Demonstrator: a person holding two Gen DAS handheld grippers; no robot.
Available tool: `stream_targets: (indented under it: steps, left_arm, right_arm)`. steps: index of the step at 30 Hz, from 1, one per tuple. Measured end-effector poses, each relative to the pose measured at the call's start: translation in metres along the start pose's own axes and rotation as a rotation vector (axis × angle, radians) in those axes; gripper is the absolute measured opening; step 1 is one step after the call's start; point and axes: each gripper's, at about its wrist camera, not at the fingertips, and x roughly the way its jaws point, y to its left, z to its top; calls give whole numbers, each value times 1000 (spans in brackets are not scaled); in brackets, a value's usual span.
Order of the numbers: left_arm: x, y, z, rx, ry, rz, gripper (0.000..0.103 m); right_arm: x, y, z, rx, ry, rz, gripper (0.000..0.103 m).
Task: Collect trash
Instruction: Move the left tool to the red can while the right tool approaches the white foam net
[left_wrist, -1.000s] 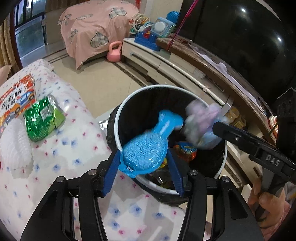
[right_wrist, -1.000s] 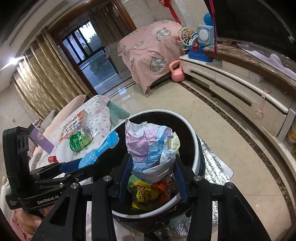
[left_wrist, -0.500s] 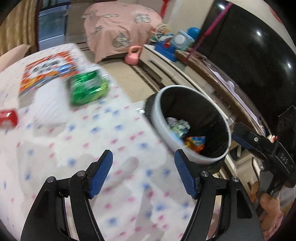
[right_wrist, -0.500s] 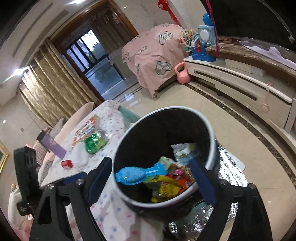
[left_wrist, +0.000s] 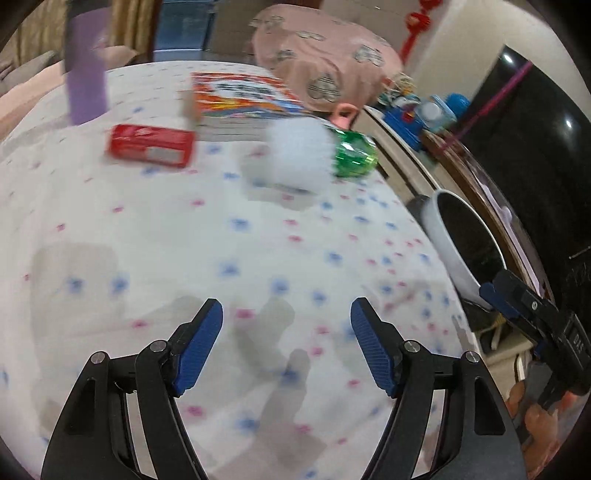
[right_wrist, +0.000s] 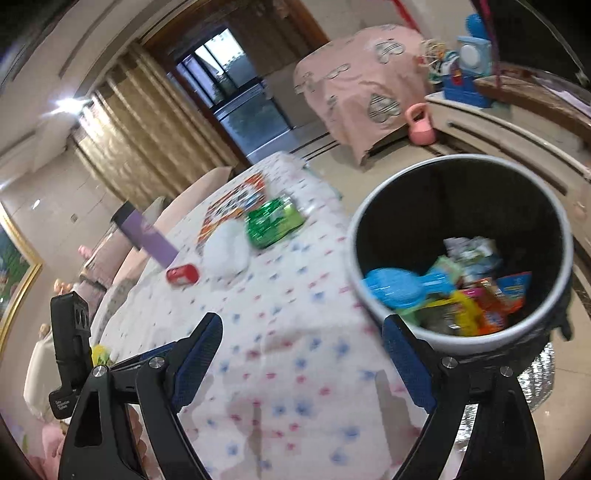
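Observation:
My left gripper (left_wrist: 286, 317) is open and empty above the flowered tablecloth (left_wrist: 147, 236). My right gripper (right_wrist: 303, 336) is open and empty over the table edge beside the black bin (right_wrist: 554, 295). The bin holds a blue brush (right_wrist: 399, 288), crumpled paper (right_wrist: 472, 251) and snack wrappers (right_wrist: 491, 306). On the table lie a red packet (left_wrist: 151, 146), a white foam net (left_wrist: 291, 158) and a crushed green can (left_wrist: 354, 155). They also show in the right wrist view: packet (right_wrist: 181, 274), net (right_wrist: 226, 252), can (right_wrist: 274, 220).
A picture book (left_wrist: 240, 96) and a purple box (left_wrist: 85, 81) stand at the table's far side. The bin's rim (left_wrist: 448, 243) is at the table's right edge. A TV cabinet (right_wrist: 517, 125), pink kettlebell (right_wrist: 420, 127) and covered furniture (right_wrist: 362, 85) stand beyond.
Both grippers opened and dropped the blue brush and the crumpled paper into the bin. The left gripper swung left over the table; the right gripper pulled back and turned toward the table.

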Motion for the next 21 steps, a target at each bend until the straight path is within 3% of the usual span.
stream_targets:
  steps: [10, 21]
  left_arm:
    - [-12, 53, 9, -93, -25, 44, 75]
    - [-1, 74, 41, -139, -39, 72, 75]
  right_arm:
    - [37, 46, -3, -76, 42, 35, 90]
    - [76, 82, 8, -174, 57, 74, 88]
